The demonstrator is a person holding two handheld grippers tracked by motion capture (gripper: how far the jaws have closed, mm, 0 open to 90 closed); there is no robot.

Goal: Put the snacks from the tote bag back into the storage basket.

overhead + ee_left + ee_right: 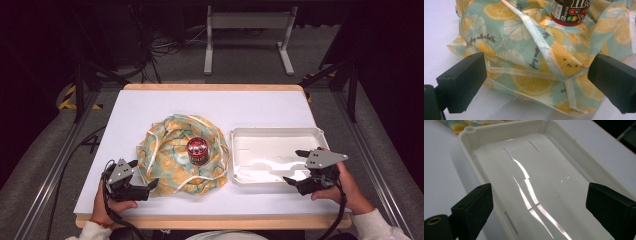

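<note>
Surface [165, 102]: white, carries everything | Cloth [170, 150]: lemon-print, bunched left of centre | Tray [272, 134]: white, just right of cloth | Left gripper [145, 176]: jaws spread, cloth's near edge between them, unpinched | Right gripper [296, 166]: jaws spread over tray's right end | Jar [197, 150]: red-lidded, upright on cloth.

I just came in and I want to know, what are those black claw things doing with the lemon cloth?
A person holds a gripper in each hand at a white table. The left gripper sits at the near edge of the lemon-print cloth bag, its fingers open on either side of a fold without pinching it. A red-lidded candy jar stands upright on the cloth. The right gripper is open over the near end of the white tray, holding nothing.
</note>
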